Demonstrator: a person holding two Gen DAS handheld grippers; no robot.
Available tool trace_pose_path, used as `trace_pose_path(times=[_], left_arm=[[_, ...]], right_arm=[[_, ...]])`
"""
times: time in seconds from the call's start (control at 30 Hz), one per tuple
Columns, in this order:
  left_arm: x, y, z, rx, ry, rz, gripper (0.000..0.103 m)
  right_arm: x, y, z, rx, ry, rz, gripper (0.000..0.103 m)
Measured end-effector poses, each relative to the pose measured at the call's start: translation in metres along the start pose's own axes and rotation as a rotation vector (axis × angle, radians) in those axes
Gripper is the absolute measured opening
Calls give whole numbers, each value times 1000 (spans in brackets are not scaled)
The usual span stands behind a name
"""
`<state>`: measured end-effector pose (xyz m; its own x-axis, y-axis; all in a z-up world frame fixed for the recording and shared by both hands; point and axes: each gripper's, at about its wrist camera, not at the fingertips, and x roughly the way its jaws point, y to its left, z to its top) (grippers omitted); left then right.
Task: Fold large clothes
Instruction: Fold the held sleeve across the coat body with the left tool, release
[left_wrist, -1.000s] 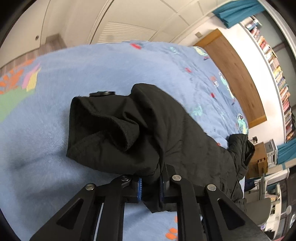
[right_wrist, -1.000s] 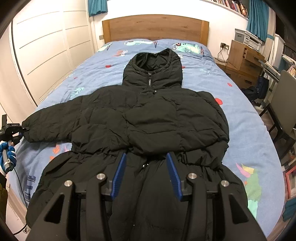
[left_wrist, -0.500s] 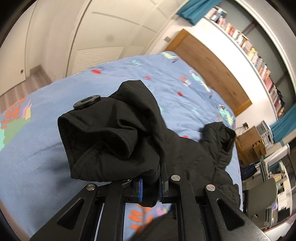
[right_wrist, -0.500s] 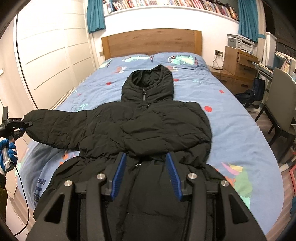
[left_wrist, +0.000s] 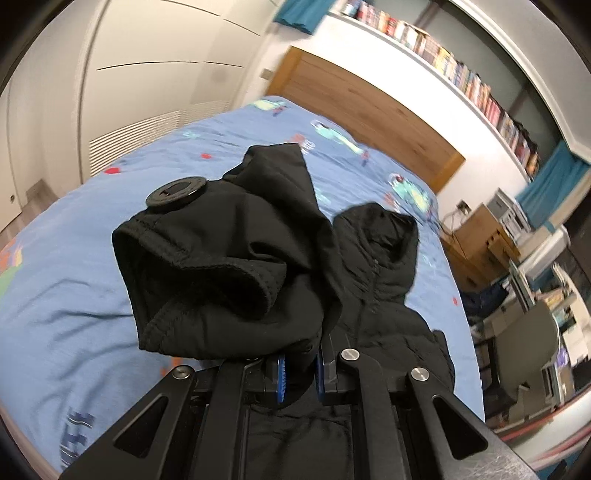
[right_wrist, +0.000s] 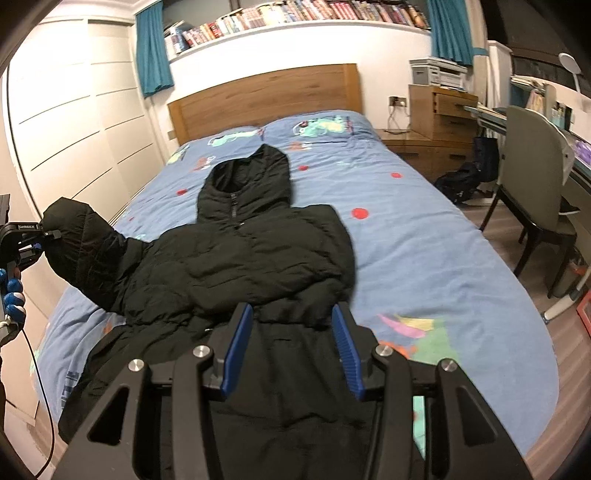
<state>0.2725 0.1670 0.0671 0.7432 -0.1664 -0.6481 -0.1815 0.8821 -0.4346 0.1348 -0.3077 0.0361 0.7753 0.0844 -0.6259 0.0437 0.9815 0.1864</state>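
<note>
One sleeve (left_wrist: 229, 280) of the black coat (right_wrist: 258, 258) on the bed (right_wrist: 424, 236) is pinched in the left claw (left_wrist: 299, 373) at lower middle, the right claw (right_wrist: 291, 350) hangs half-wide and empty, and next that sleeve should fold across the coat's chest.

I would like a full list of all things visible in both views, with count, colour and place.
hooded puffer jacket: one, black, flat on bed
sleeve: one, black, lifted at the bed's edge
duvet: one, blue, printed, covering bed
headboard: one, wood, bed's far end
books: many, mixed, high shelf
curtains: two, teal, beside shelf
chair: one, grey, right of bed
left tongs: shut on sleeve
right tongs: open, over jacket's lower part
</note>
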Motion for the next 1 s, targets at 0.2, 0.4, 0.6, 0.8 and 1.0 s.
trace_pose_path(times=[0.2,0.4,0.6,0.8,1.0], left_arm=[[29,-55,-24,78,55,-22,11],[69,-99,-55,154,128,-21,11],[113,-128,-94,215,220,5,11],[151,-141,-129,254,292,67,11],[169,-144,-148,269,312,103,15]], right_arm=[[4,-48,0,75,-4,-31,44],[15,-88,-6,129,8,-67,44],[30,-125,-16,190,33,-96,44],[45,-147,-30,229,70,-108,44],[49,-161,-42,248,93,-121,44]])
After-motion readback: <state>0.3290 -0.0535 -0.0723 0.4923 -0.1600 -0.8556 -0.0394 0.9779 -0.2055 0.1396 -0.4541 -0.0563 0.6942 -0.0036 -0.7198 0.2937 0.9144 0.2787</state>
